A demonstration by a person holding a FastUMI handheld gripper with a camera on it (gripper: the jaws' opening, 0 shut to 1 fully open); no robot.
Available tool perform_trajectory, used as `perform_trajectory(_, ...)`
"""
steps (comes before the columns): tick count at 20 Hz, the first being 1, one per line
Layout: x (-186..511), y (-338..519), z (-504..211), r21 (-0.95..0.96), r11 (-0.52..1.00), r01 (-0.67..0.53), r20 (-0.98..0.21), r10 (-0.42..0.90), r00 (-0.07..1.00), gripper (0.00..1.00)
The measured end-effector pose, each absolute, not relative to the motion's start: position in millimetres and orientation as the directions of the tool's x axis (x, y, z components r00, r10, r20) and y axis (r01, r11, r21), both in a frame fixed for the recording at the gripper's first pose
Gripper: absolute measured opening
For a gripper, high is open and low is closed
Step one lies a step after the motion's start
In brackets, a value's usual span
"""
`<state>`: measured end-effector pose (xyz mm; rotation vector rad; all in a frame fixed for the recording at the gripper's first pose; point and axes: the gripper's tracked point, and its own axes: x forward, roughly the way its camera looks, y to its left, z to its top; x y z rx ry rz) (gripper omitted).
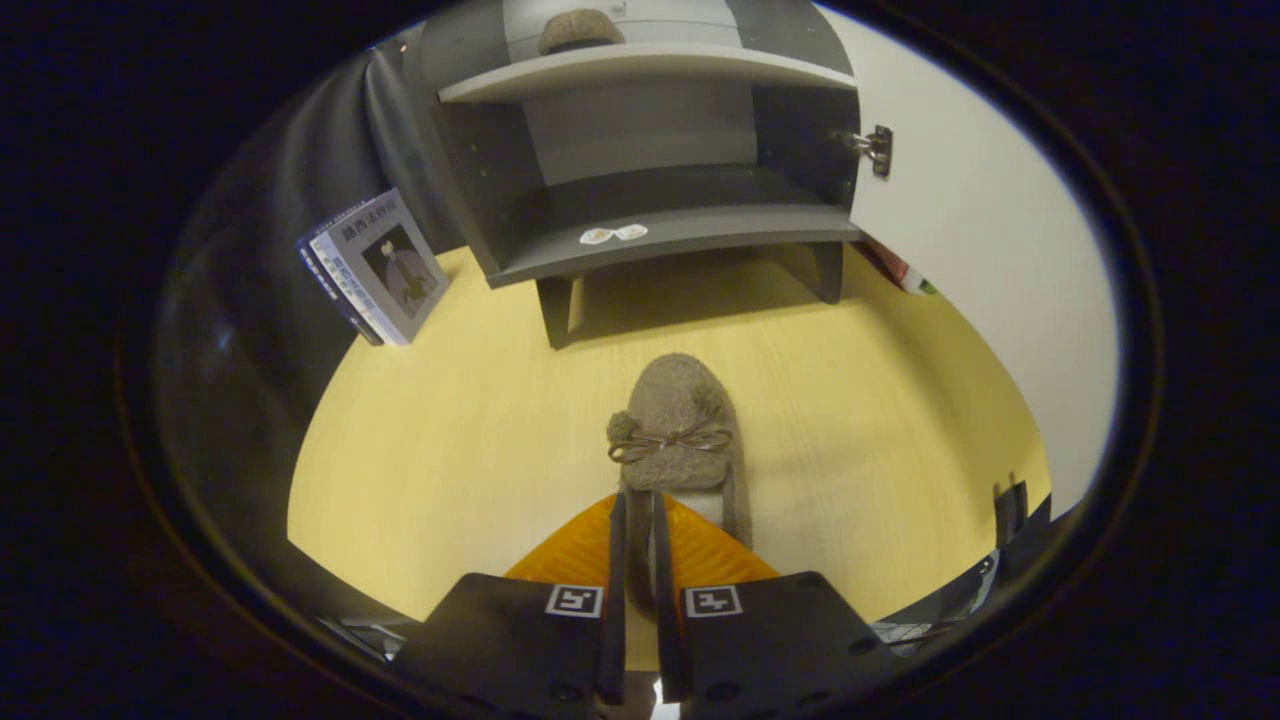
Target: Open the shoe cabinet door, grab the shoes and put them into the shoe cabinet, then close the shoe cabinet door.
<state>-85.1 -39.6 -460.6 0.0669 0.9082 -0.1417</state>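
Gripper view: my fingers [638, 545] pinch the fuzzy, bow-trimmed slipper's [673, 425] heel wall, before the open grey cabinet [650, 235] holding its mate [578, 30].

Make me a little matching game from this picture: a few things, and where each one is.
Things:
1. shoe
2. second shoe
3. cabinet door
4. book

Places:
A. swung open beside the shelves
B. leaning left of the cabinet
C. on the upper shelf
D. heel edge pinched between the fingers

Pairs: 1-D, 2-C, 3-A, 4-B
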Motion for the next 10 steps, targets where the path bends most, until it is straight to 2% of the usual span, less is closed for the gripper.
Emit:
perform_trajectory(1, -83.5, -39.7, -469.3, -0.008, 0.989, 0.147, -0.801, -0.095, 0.591, 0.20)
perform_trajectory(10, -74.7, -33.6, -497.9, -0.035, 0.994, 0.106, -0.845, -0.087, 0.529, 0.23)
